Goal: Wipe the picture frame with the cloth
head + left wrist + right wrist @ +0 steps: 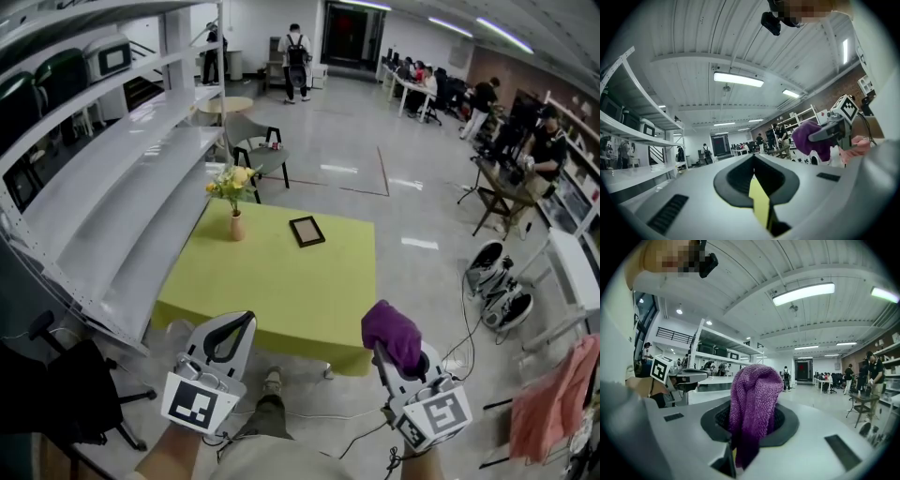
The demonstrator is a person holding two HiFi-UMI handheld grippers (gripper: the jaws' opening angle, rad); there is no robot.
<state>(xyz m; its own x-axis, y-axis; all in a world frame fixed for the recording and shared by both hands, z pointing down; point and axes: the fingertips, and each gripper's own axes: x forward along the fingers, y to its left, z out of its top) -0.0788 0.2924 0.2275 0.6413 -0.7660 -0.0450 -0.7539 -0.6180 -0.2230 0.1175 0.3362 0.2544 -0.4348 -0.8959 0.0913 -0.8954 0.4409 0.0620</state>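
Note:
A small dark picture frame (307, 231) lies flat on the yellow-green table (281, 291), toward its far side. Both grippers are held in the air off the table's near edge, well short of the frame. My right gripper (395, 358) is shut on a purple cloth (392, 334), which bunches up over its jaws; the cloth (754, 401) fills the middle of the right gripper view. My left gripper (240, 323) is shut with nothing in it, its jaws meeting in a thin seam (754, 174). The cloth (812, 138) also shows in the left gripper view.
A vase of yellow flowers (234, 202) stands on the table left of the frame. White shelving (112, 187) runs along the table's left side. A chair (258, 150) sits beyond the table, a black office chair (66, 394) at lower left, a pink cloth (558, 398) at right.

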